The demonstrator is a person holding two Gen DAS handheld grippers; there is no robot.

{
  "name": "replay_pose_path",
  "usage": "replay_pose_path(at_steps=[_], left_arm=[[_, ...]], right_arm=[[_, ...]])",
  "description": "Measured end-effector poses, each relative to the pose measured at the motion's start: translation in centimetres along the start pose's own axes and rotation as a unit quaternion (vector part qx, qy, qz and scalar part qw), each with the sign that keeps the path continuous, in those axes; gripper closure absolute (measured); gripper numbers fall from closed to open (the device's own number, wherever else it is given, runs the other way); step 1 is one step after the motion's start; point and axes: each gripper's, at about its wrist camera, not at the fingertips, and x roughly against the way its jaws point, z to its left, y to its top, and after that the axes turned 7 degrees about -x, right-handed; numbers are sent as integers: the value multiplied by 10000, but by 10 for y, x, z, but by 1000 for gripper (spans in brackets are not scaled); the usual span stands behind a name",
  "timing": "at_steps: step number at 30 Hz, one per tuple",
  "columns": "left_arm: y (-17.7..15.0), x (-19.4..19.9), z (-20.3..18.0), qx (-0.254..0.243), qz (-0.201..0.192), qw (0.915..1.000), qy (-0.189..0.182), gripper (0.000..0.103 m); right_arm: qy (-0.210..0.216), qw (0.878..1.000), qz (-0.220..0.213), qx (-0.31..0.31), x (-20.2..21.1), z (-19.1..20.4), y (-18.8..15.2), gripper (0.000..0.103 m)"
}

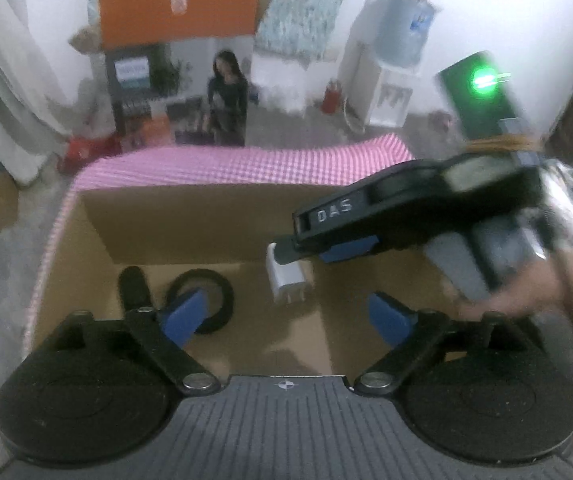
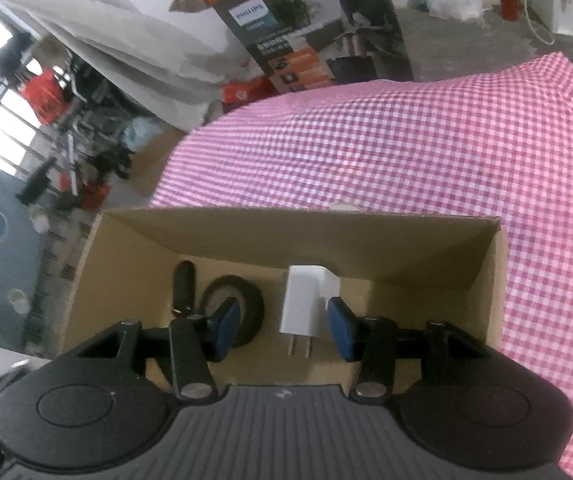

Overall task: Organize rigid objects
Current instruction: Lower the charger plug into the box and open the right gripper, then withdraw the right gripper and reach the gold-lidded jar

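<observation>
A box [image 2: 246,236] is set on a clothed desk [image 2: 446,140]. Inside it, along the far wall, a rod [image 2: 183,284] lies leftmost, a tape roll [image 2: 252,300] just right of it, and a charger [image 2: 302,304] right of the roll, prongs toward the near side.

Brown box [image 2: 426,248], white charger [image 2: 302,300], black tape ring [image 2: 252,300], pink-checked cloth [image 2: 406,140].

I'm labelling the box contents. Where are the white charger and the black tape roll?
white charger [image 2: 301,304]: right wrist view, on its flat front face.
black tape roll [image 2: 252,308]: right wrist view, on its right-hand rim.
</observation>
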Motion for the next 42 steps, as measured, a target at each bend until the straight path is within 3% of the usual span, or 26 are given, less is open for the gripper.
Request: replay_pose_path(at_steps=[7, 12, 14, 17, 22, 26, 36, 42], left_arm=[[-43, 48, 5, -2, -522, 9984, 194, 6], [-72, 63, 12, 94, -577, 9979, 288, 6], [-82, 68, 16, 132, -623, 9975, 296, 6], [-96, 74, 22, 212, -645, 9972, 307, 6], [-113, 83, 35, 379, -796, 9954, 370, 6], [-124, 81, 45, 485, -751, 9955, 316, 6], [-139, 84, 51, 538, -787, 9952, 225, 6], [-143, 92, 53, 512, -899, 9944, 207, 6]], right_arm=[[-705, 9970, 57, 324, -26, 11, 2, 52], [-830, 9950, 33, 549, -36, 16, -2, 61], [-728, 9960, 22, 523, -36, 15, -4, 71], [-611, 9971, 15, 443, -35, 13, -6, 71], [113, 9989, 341, -308, -37, -5, -3, 72], [337, 9960, 466, -690, -40, -16, 2, 72], [-662, 9975, 213, -128, -24, 7, 2, 69], [-807, 9967, 54, -69, -14, 15, -6, 68]])
